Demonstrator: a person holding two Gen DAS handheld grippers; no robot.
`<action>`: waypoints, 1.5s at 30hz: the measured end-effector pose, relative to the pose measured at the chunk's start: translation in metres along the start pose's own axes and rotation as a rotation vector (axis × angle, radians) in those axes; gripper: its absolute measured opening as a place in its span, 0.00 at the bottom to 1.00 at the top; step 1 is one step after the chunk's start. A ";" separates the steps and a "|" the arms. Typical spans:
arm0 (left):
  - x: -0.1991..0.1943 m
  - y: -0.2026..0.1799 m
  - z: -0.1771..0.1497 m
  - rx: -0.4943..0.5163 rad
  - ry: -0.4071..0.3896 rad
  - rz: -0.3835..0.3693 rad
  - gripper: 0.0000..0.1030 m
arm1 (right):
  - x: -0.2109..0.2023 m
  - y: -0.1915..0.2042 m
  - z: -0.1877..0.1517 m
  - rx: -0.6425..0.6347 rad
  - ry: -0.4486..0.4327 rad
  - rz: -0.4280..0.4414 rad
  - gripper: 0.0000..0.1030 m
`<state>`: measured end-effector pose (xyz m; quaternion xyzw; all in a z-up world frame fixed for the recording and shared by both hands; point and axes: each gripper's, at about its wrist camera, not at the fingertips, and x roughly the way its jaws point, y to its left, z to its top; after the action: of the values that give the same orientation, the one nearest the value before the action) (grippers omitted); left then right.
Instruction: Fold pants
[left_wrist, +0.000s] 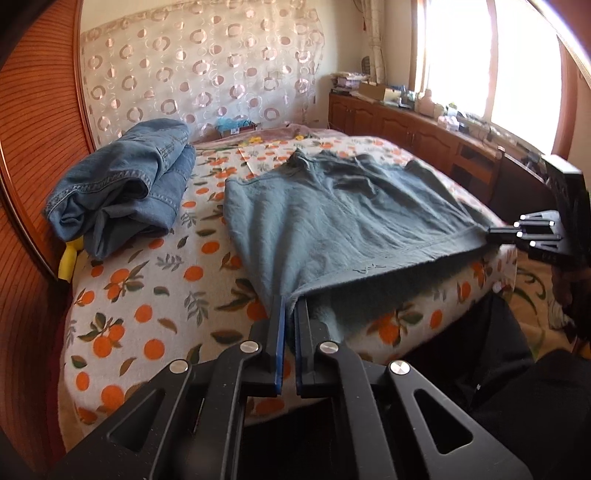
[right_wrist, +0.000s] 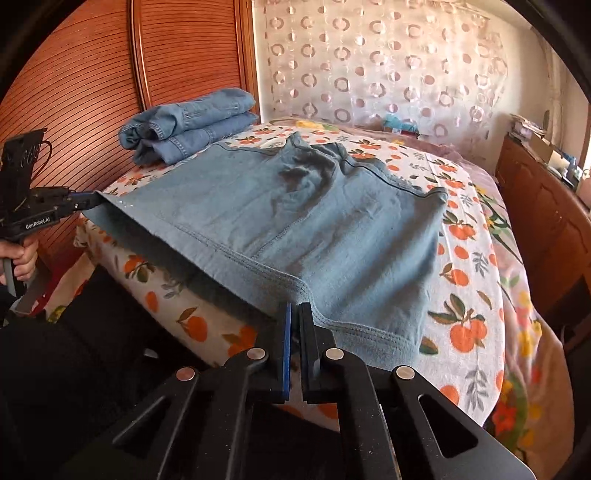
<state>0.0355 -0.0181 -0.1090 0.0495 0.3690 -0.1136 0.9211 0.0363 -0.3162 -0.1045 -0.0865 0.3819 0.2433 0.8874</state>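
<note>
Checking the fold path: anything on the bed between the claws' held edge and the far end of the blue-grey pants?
Nothing visible. The left claw and right claw each pinch the near hem of the blue-grey pants. The pants' top is bare. The folded jeans lie off to the side on the bedsheet, apart from them.

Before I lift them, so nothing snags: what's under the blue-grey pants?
Only the orange-print bedsheet shows around the blue-grey pants; anything beneath their middle is covered.

left wrist: low, near bed (left_wrist: 147, 314) edge | right wrist: same, both probably facing headboard
</note>
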 end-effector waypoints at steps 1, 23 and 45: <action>0.003 -0.001 -0.004 0.010 0.018 0.003 0.05 | 0.002 0.001 -0.002 -0.002 0.010 0.004 0.03; 0.004 0.017 0.014 -0.081 -0.017 -0.023 0.38 | -0.013 -0.036 -0.020 0.225 -0.060 -0.148 0.23; 0.041 0.027 0.032 -0.060 0.052 -0.023 0.39 | -0.012 -0.048 -0.032 0.290 -0.051 -0.171 0.24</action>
<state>0.0924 -0.0044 -0.1143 0.0203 0.3965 -0.1117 0.9110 0.0328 -0.3735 -0.1197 0.0166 0.3817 0.1114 0.9174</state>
